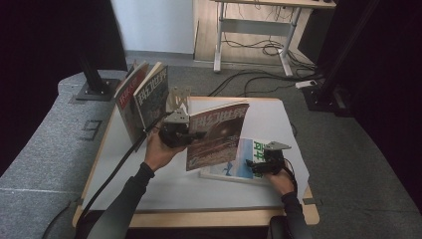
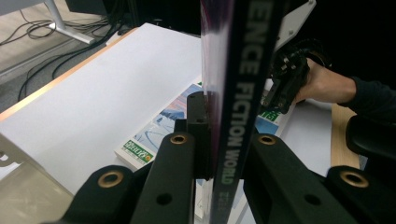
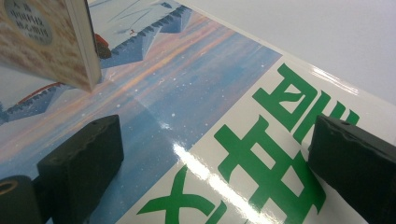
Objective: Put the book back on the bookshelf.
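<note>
Two magazines in play — one raised, one flat. "SCIENCE FICTION WORLD" readable in part down the spine of the raised magazine (image 2: 238, 93), white letters on black. Large green Chinese characters across the white band of the flat magazine (image 3: 261, 154), over a blue and orange sky scene. Left tongs (image 1: 175, 130) clamped tight on the raised magazine at its spine, held upright above the desk (image 1: 149, 186), its lower edge hanging just over the flat one. Right tongs (image 1: 263, 164) spread wide — pads apart on either side of the green lettering, low over the cover, gripping nothing; contact with the cover not clear. Two more magazines (image 1: 144, 97) standing upright at the desk's far left corner.
</note>
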